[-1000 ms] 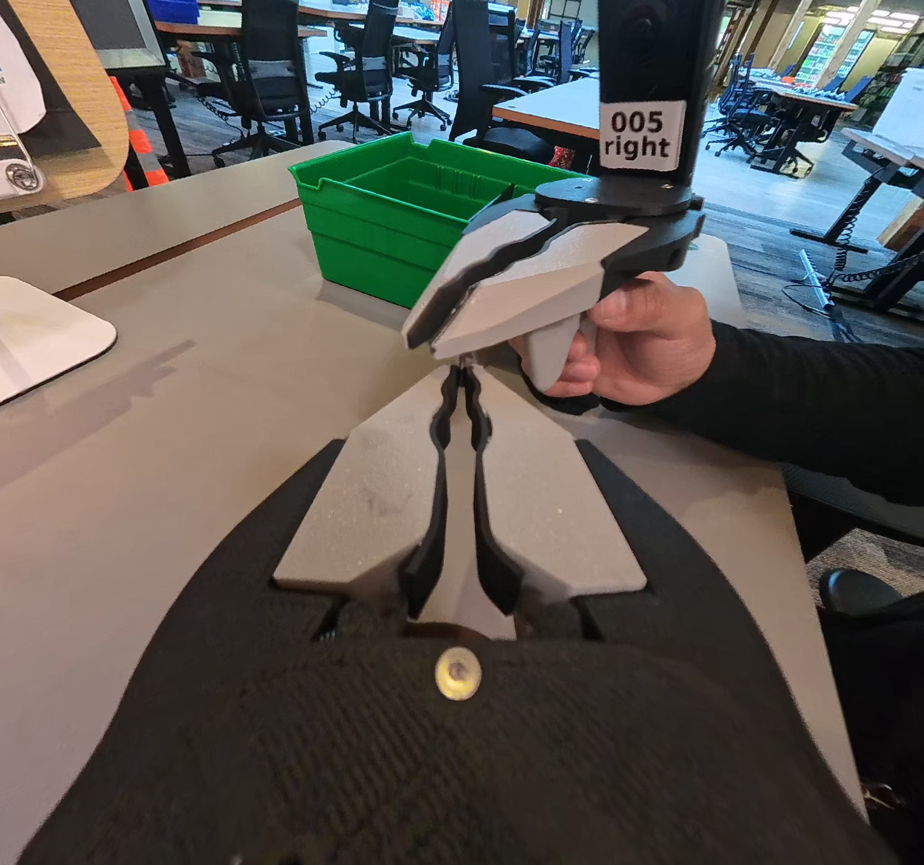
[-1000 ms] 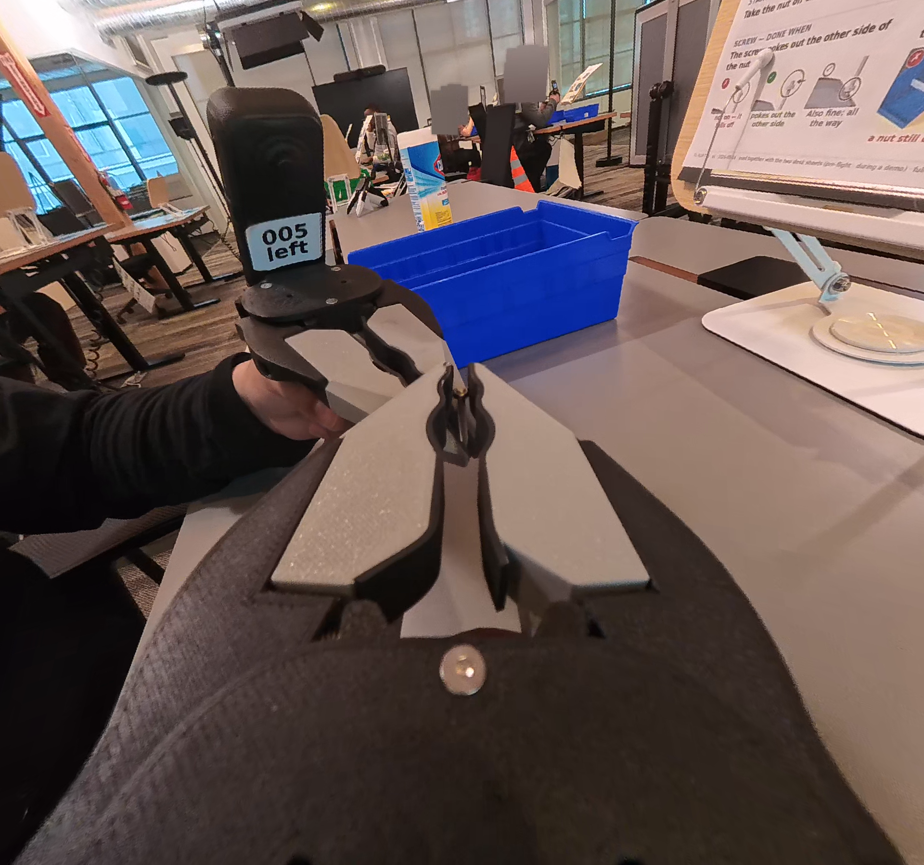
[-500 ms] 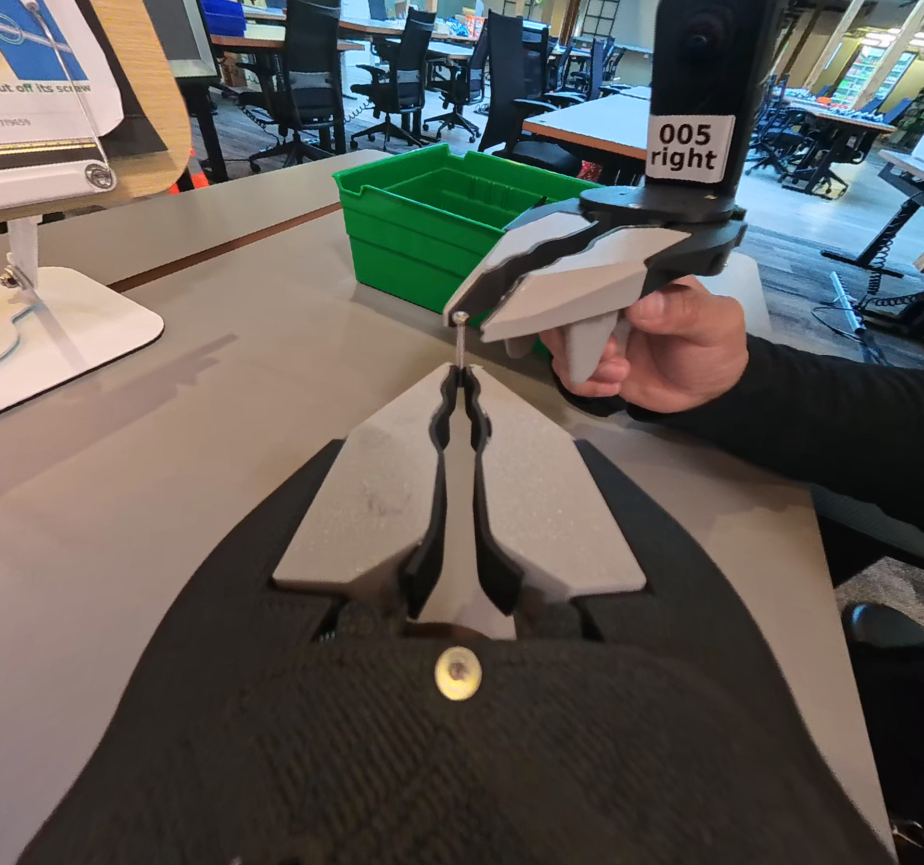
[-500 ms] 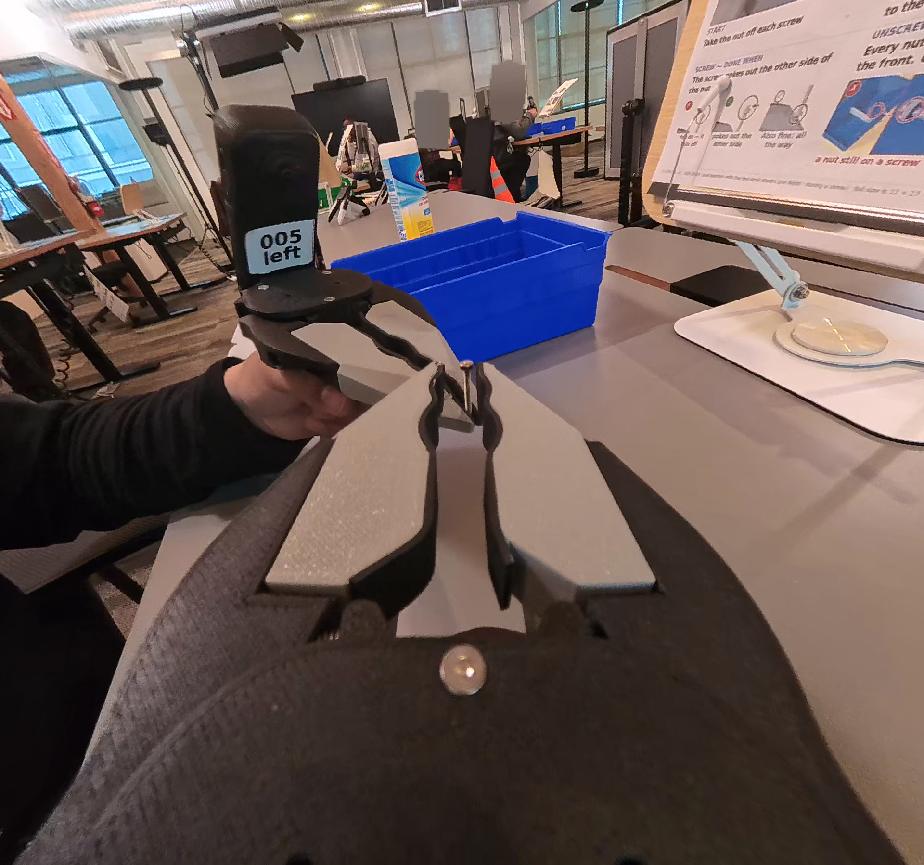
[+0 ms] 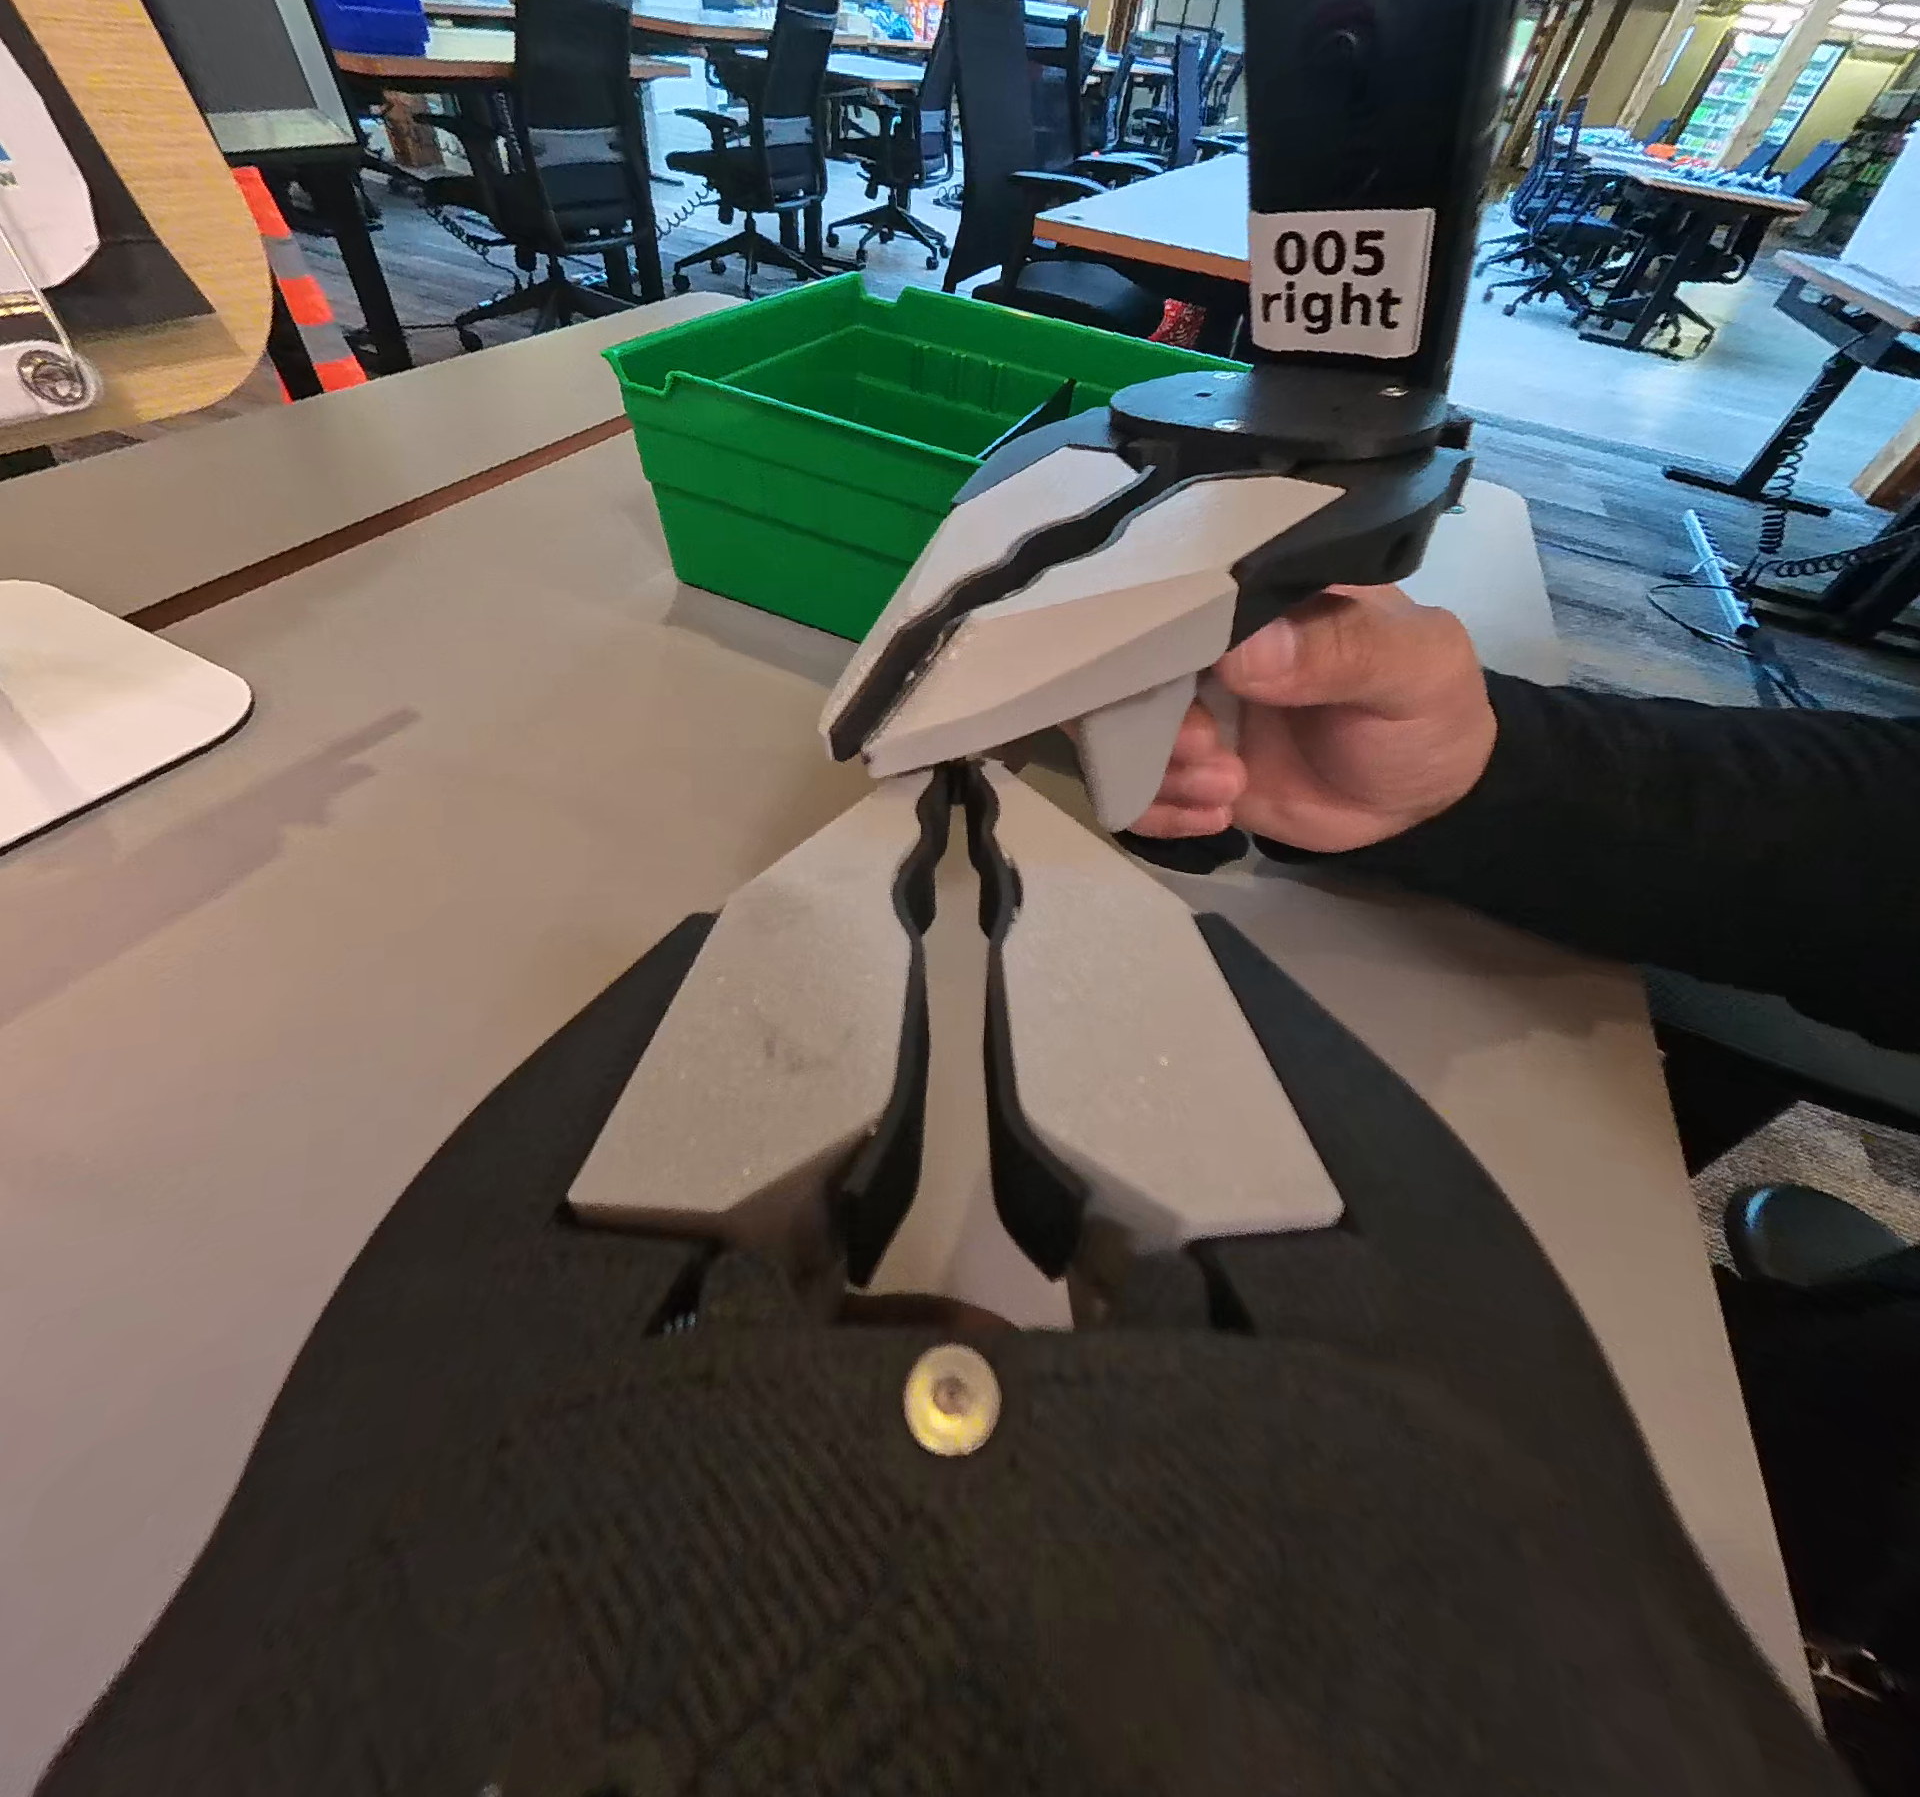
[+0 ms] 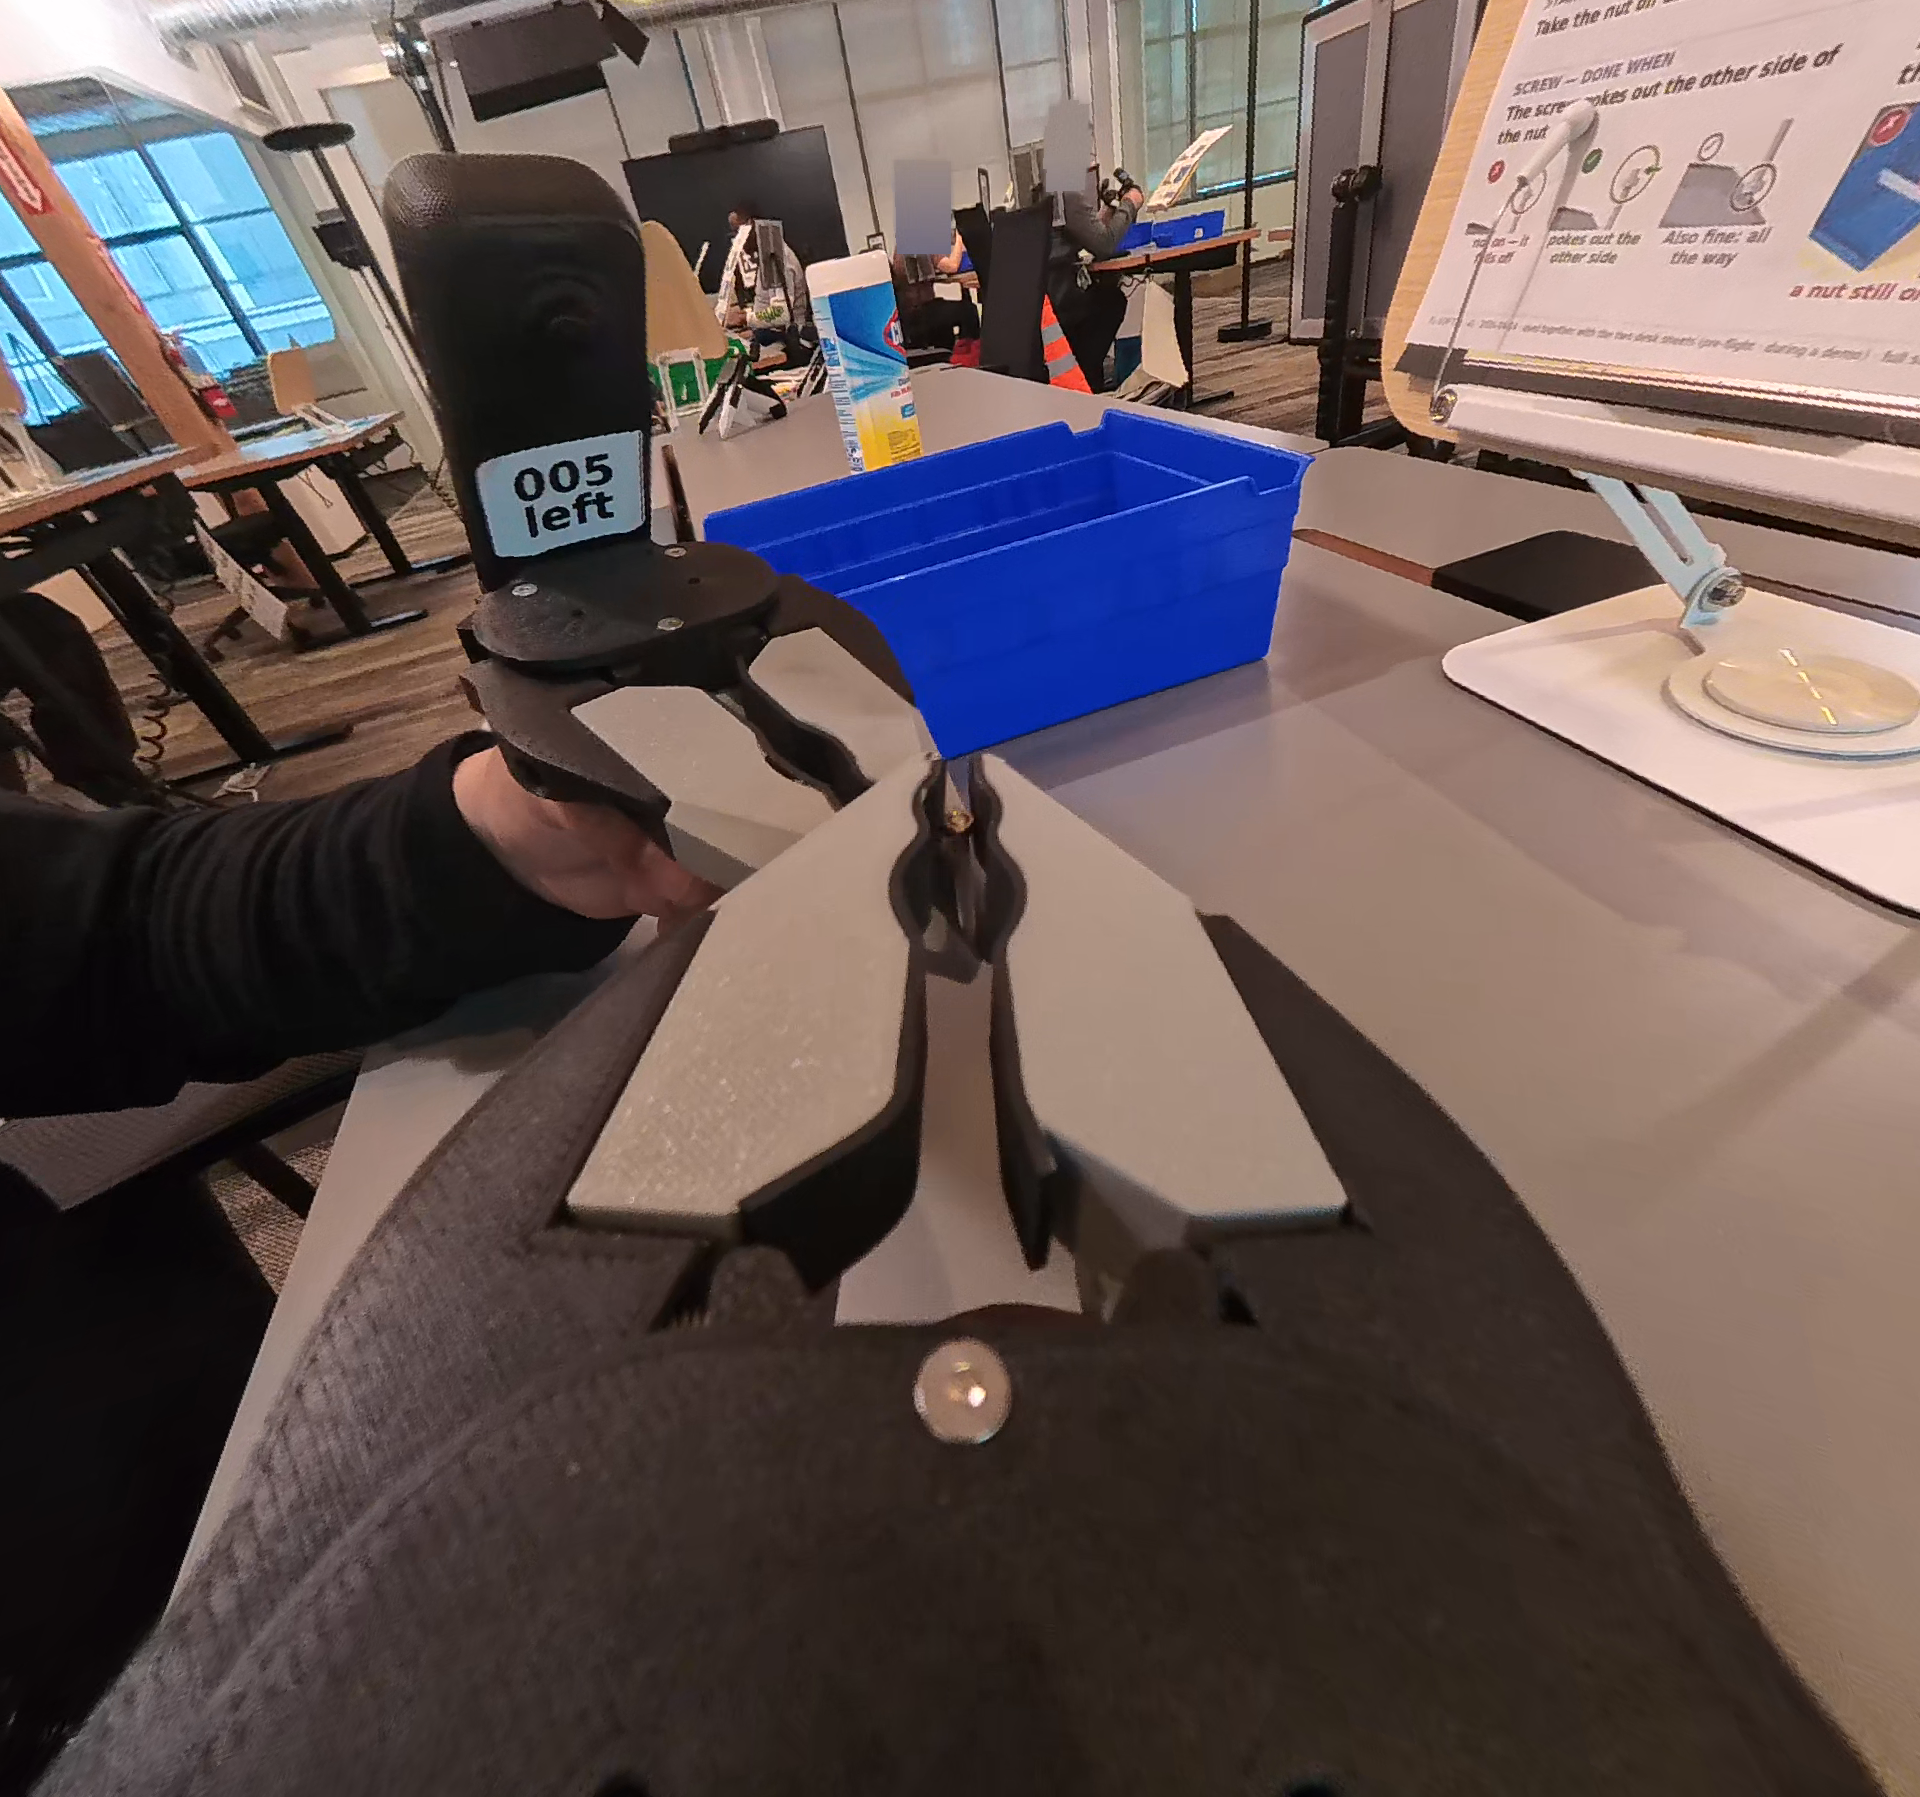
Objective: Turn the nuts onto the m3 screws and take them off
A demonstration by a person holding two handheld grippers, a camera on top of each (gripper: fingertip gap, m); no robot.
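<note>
My left gripper (image 5: 958,791) is shut, its tips pinched at the lower end of a thin M3 screw. The nut there is hidden under the other gripper's fingers. My right gripper (image 6: 956,783) is shut on the screw (image 6: 954,809), which stands between its fingertips. In the left wrist view the right gripper (image 5: 857,750) comes in from the right, tilted down, with its tips resting right on top of my left tips. In the right wrist view the left gripper (image 6: 868,776) comes in from the left. Both are held above the grey table (image 5: 468,812).
A green bin (image 5: 790,459) stands behind the right gripper. A blue bin (image 6: 1039,604) stands behind the left one, with a wipes canister (image 6: 868,365) beyond it. A white stand (image 6: 1714,687) holding an instruction sheet sits at the table's far side. Hands and black sleeves hold both grippers. The grippers are tip to tip, or close to it.
Half a second ago the right gripper was lifted, with the screw showing above my left tips. It has now dropped and tilted down onto the left tips, hiding the screw in the left view.
</note>
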